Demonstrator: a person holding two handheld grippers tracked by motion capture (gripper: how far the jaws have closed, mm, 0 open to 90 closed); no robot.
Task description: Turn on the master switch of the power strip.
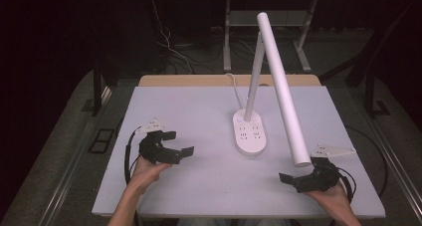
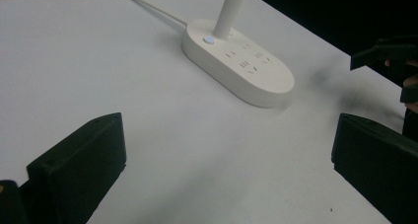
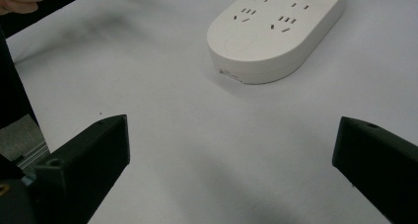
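So the main thing here is the desk lamp (image 1: pixel 271 81), the kind with an oval base (image 1: pixel 250 131) that doubles as a power strip. The base sits between my two claws and a bit ahead of both. A slim post (image 1: pixel 255 71) rises from its far end, and the long white light bar (image 1: pixel 281 86) slants down from the top of that post toward my right side. Its lower end looks like it hangs just above and ahead of my right claw (image 1: pixel 298 178), though from one overhead shot I can't swear how much air is between them.

My left claw (image 1: pixel 171 146) hovers off to the left of the base, jaws spread wide, nothing in them. Same for the right: jaws wide apart, empty, pointing in at the base. In the left gripper view a small button (image 2: pixel 209 39) glows beside the foot of the post, with the sockets (image 2: pixel 246 60) nearer to me.

What worries me: if I lift the right claw without thinking, I'd guess it clips that bar end and swings the head or tips the lamp. The cord (image 1: pixel 233 81) runs off the back edge of the table (image 1: pixel 174 106), so dragging the base toward me could pull it taut. Also, a claw tip poking into a socket seems like a bad plan.
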